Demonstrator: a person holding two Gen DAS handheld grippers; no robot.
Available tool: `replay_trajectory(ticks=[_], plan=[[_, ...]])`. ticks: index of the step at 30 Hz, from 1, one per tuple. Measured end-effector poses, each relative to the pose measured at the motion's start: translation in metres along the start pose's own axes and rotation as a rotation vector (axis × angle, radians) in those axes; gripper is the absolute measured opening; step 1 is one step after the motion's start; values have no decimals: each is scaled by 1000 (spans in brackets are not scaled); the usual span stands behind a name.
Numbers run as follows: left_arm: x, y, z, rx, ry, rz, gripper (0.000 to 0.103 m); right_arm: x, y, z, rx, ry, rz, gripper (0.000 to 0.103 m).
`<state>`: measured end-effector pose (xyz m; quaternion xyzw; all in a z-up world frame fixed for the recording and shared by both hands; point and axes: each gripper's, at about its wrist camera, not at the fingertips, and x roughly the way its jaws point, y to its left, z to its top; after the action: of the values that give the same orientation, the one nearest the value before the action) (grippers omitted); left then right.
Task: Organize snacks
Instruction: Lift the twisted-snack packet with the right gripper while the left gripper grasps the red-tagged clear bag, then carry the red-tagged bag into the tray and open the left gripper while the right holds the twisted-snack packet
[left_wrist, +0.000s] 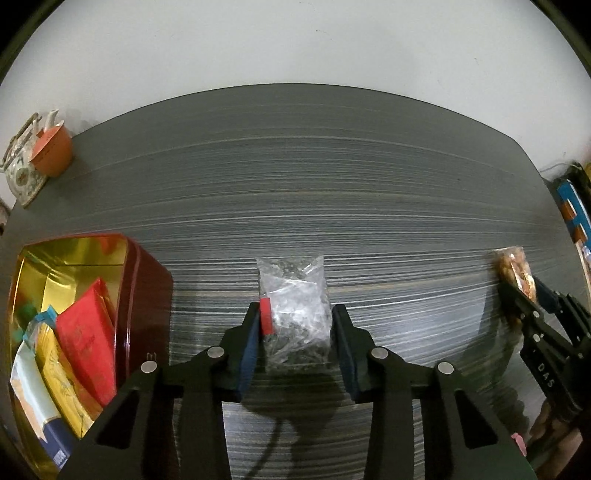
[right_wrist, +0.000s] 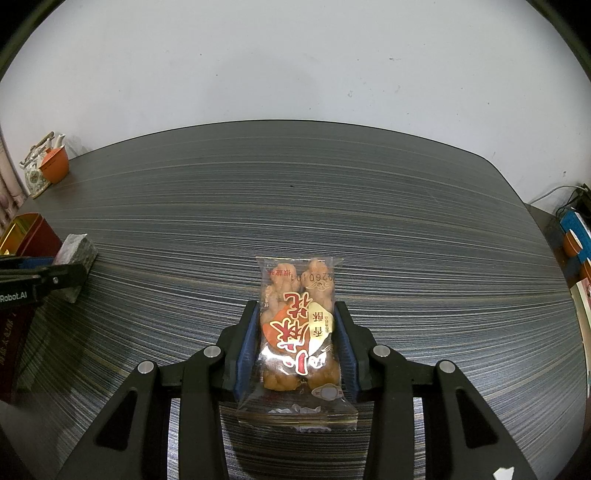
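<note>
Clear crinkled packet with red tag (left_wrist: 295, 310) gripped upright at centre, fried twist packet (right_wrist: 299, 328) held lengthwise at right, red gold-lined tin (left_wrist: 110, 280) part-filled at left

cut off: red tin (left_wrist: 147, 280) at left edge | blurred: twist-snack packet (left_wrist: 515, 273)

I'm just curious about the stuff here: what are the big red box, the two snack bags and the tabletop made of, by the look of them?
Red box: probably tin, glossy outside and mirror-like gold inside.
Clear bag: thin crinkly transparent plastic with a red label.
Twist snack bag: clear glossy plastic film, printed in red and gold, with a flat sealed edge.
Table: looks like matte laminate with grey streaks; the core is hidden.
</note>
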<state>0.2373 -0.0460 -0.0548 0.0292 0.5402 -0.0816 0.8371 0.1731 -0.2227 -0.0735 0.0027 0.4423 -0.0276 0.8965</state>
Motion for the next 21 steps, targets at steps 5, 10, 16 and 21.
replay_trajectory(ticks=[5,10,16,21], plan=[[-3,-2,-7,22,-5,20,37,0,0,0,0,0,0,38],[-8,-5,-15,10,8,16,37,0,0,0,0,0,0,38],[-16,-6,-31,13,18,-3,37,0,0,0,0,0,0,38],[-30,-11,-41,12,10,-27,37,0,0,0,0,0,0,38]])
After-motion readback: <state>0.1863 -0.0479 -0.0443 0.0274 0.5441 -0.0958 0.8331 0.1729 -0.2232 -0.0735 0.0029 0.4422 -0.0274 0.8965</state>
